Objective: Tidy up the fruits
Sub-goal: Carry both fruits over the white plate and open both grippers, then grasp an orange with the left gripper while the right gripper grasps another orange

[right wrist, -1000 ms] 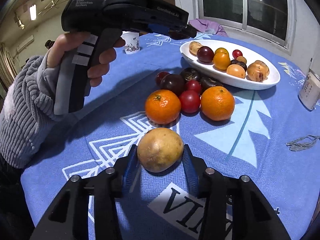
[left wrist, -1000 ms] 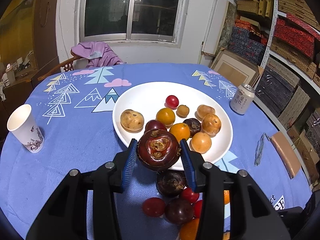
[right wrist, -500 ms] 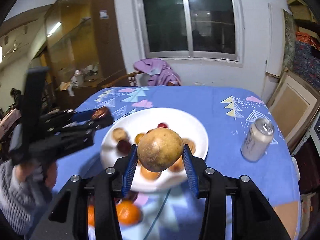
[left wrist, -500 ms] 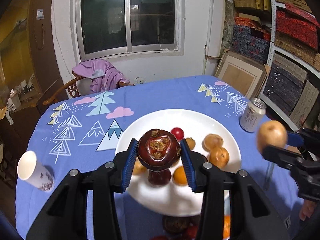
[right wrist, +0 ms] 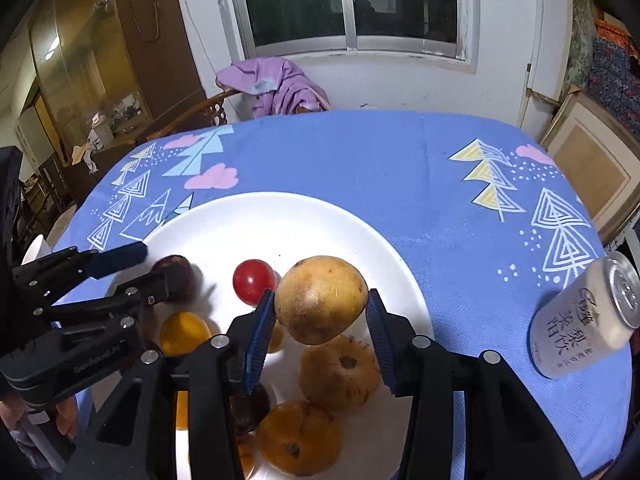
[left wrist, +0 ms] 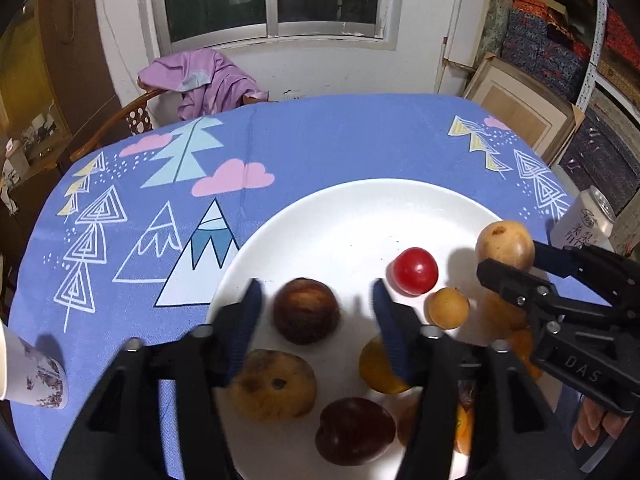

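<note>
On plate (left wrist: 352, 216): one red tomato (left wrist: 415, 271), two dark fruits.

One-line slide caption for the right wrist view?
Right gripper holds a tan fruit above the white plate; left gripper beside a dark fruit.

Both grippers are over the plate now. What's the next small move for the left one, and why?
Probably lift the left gripper straight up and back. Its fingers have just been opening, and the dark brown fruit sits between them on the white plate with a gap on each side, so it looks released. Retreating also clears room for the right gripper, which holds the tan fruit above the plate.
</note>
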